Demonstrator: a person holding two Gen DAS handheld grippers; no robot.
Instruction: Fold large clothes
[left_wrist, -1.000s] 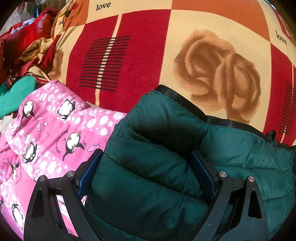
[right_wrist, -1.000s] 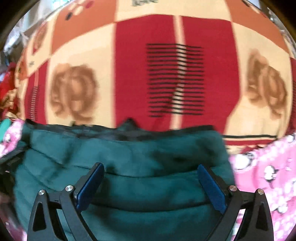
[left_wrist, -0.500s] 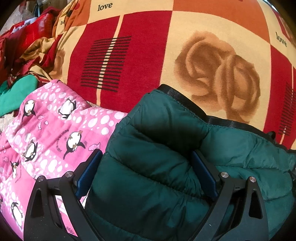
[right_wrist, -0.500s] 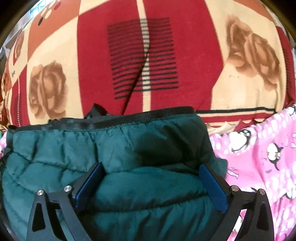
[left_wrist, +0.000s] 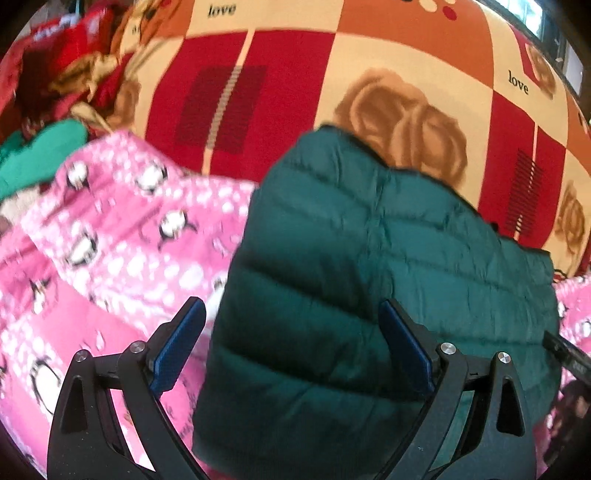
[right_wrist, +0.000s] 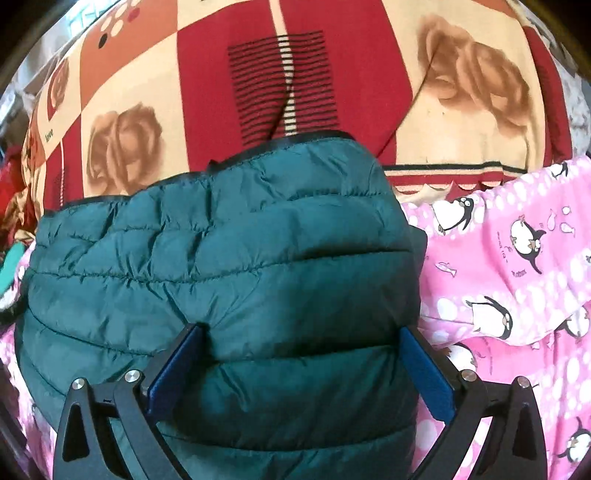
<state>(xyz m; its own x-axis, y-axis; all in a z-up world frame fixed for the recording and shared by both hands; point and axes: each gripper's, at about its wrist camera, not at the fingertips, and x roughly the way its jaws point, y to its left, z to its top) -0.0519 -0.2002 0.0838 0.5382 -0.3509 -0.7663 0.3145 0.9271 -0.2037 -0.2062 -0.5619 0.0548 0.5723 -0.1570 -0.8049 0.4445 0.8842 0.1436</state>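
A dark green quilted puffer jacket (left_wrist: 369, 266), folded into a thick bundle, lies on a pink penguin-print blanket. It also fills the right wrist view (right_wrist: 221, 280). My left gripper (left_wrist: 291, 332) is open, its blue-padded jaws wide apart over the jacket's left end; the left jaw hangs over the pink blanket. My right gripper (right_wrist: 303, 358) is open, its jaws straddling the jacket's right end, with the fabric bulging between them. The jacket's black trim edge (right_wrist: 288, 144) faces away from me.
The pink penguin-print blanket (left_wrist: 110, 251) lies under the jacket and shows at its right too (right_wrist: 517, 266). Beyond is a red, orange and cream blanket with roses (left_wrist: 399, 110). A light green garment (left_wrist: 40, 155) and red cloth sit at far left.
The left gripper has drawn back and shifted left, so its left jaw is off the jacket. The right gripper has moved nearer over the jacket's right end. Both jaws stay wide.
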